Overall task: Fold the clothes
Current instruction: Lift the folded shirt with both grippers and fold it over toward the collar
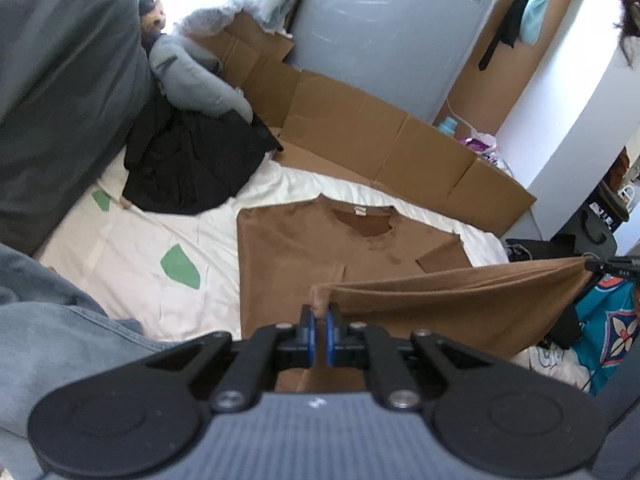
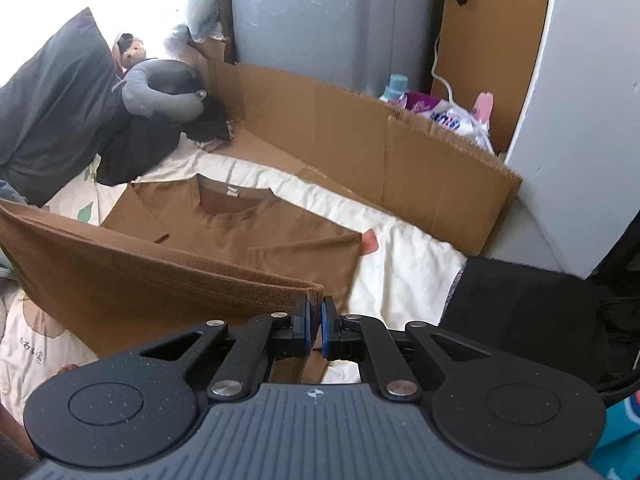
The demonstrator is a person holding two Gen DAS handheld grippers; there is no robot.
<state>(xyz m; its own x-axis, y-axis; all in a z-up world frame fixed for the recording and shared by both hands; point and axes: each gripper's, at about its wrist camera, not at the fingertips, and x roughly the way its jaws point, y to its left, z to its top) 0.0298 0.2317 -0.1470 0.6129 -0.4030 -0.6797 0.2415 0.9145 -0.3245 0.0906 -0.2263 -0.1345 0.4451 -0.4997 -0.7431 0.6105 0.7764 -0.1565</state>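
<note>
White bedding (image 1: 132, 240) with green leaf patches covers the bed we are working over, and one long strip of flattened cardboard (image 1: 360, 132) stands along its far edge against a grey upright panel (image 1: 380, 32). We have one brown T-shirt (image 1: 304, 248) on the sheet, collar and label toward the cardboard, its upper part lying flat with both sleeves tucked in. We count two tongs, and both are pinched nearly shut on the shirt's bottom hem. Our left tongs (image 1: 319, 320) clamp one corner of the hem between the blue pads, and from there the hem (image 1: 460, 284) runs taut across to the right tongs (image 1: 600, 266), seen small at the right edge of the left wrist view. In the right wrist view our right tongs (image 2: 315, 314) bite the other corner, and the lifted fabric (image 2: 140, 280) stretches away to the left as one raised band above the flat part of the shirt. At the head of the bed we see one dark grey pillow (image 1: 68, 80), one grey neck pillow (image 1: 192, 76), one black garment (image 1: 192, 164) heaped beside them, and one small soft toy (image 2: 130, 50). Behind the cardboard sits one light-blue bottle cap (image 2: 396, 84) beside some wrapped packets (image 2: 452, 114). A denim sleeve (image 1: 60, 320) shows at the lower left.
</note>
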